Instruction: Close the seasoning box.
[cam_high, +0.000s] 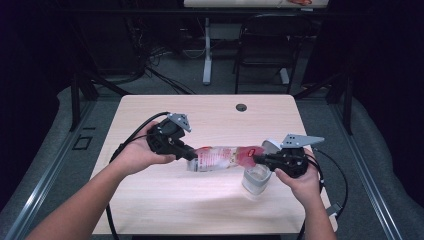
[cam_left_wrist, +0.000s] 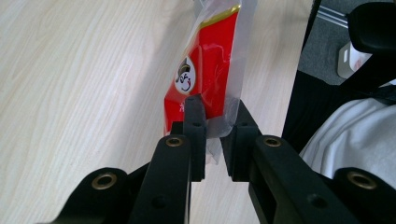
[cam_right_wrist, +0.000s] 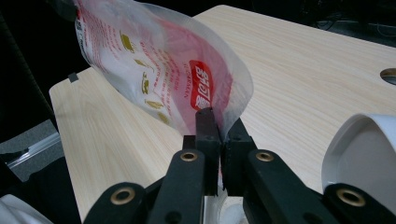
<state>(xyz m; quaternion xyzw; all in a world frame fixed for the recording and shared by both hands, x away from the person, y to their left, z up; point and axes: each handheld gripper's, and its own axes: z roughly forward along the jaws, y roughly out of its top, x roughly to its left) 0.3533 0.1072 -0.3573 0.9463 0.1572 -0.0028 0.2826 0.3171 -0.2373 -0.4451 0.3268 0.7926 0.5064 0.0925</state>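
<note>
A clear plastic packet (cam_high: 220, 157) with red print hangs stretched level above the wooden table (cam_high: 210, 115), held at both ends. My left gripper (cam_high: 192, 156) is shut on its left end. In the left gripper view the two pads (cam_left_wrist: 194, 116) pinch the clear seam just below the packet's red panel (cam_left_wrist: 210, 60). My right gripper (cam_high: 257, 159) is shut on the packet's right end. The right gripper view shows its jaws (cam_right_wrist: 219, 126) pressed together on the edge of the packet (cam_right_wrist: 154, 65), which bulges up and to the left.
A clear plastic cup (cam_high: 256, 180) stands on the table right under my right gripper. A white rounded object (cam_high: 271, 145) (cam_right_wrist: 364, 154) sits just behind that gripper. A cable hole (cam_high: 241, 107) lies near the far edge, with a chair (cam_high: 265, 45) beyond.
</note>
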